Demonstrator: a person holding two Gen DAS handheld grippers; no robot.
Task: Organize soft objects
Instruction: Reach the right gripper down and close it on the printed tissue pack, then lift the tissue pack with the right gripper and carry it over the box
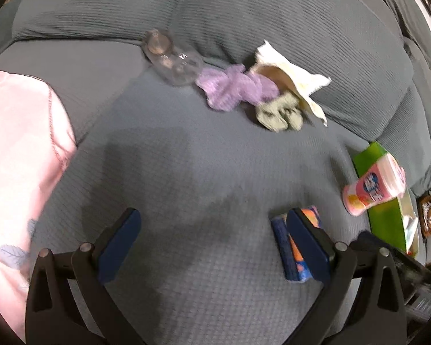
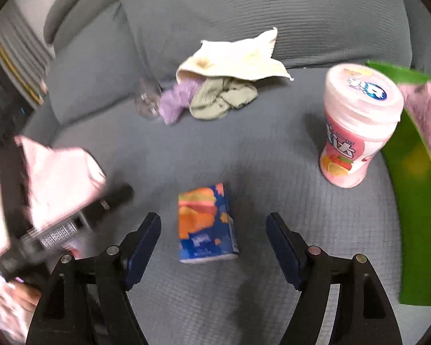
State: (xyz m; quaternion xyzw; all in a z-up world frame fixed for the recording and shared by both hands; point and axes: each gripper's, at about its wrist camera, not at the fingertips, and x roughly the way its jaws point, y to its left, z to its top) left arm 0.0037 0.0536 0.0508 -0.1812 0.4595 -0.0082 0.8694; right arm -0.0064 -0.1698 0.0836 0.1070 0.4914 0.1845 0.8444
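Observation:
A small blue and orange tissue pack [image 2: 205, 224] lies on the grey sofa seat [image 2: 273, 178]. It sits between the fingers of my right gripper [image 2: 214, 219], which is open; neither pad touches it. In the left wrist view the same pack [image 1: 284, 247] is just beside the right finger, partly hidden by it. My left gripper [image 1: 214, 215] is open with only bare seat between its fingers. By the back cushion lies a pile of cloths: a cream one [image 2: 232, 57] on top, a purple one [image 2: 176, 102] and an olive one [image 2: 221, 99].
A clear glass cup [image 2: 146, 99] lies on its side left of the pile. A pink gum jar [image 2: 356, 126] stands at the right against a green box [image 2: 416, 201] holding something pink [image 2: 425, 109]. A person's pink sleeve [image 2: 60, 178] and the other gripper's body [image 2: 57, 235] are at the left.

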